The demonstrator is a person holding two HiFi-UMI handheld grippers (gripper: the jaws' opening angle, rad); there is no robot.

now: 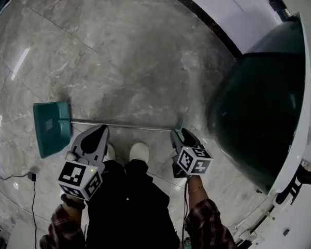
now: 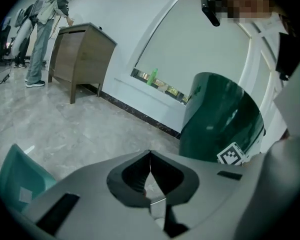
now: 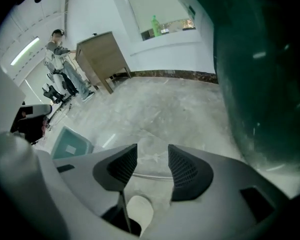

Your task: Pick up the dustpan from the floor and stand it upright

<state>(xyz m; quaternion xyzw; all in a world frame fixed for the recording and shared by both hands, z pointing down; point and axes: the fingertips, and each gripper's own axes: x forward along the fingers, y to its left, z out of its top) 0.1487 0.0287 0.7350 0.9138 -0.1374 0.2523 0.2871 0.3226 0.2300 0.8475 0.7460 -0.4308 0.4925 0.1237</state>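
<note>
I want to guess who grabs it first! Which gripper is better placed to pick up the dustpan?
Right, probably. The right gripper has its jaws open, with the dustpan handle lying across just beyond them. The left gripper has its jaws shut.

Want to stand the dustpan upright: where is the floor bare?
Bare floor lies beyond the handle, between the dustpan and the green bin. Crowded by the shoes, left tool and right tool; a cable lies lower left.

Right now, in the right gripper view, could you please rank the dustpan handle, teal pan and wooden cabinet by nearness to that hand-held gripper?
1. Handle: just beyond the hand-held gripper.
2. Teal pan: farther, at left.
3. Wooden cabinet: farthest, upper left.
</note>
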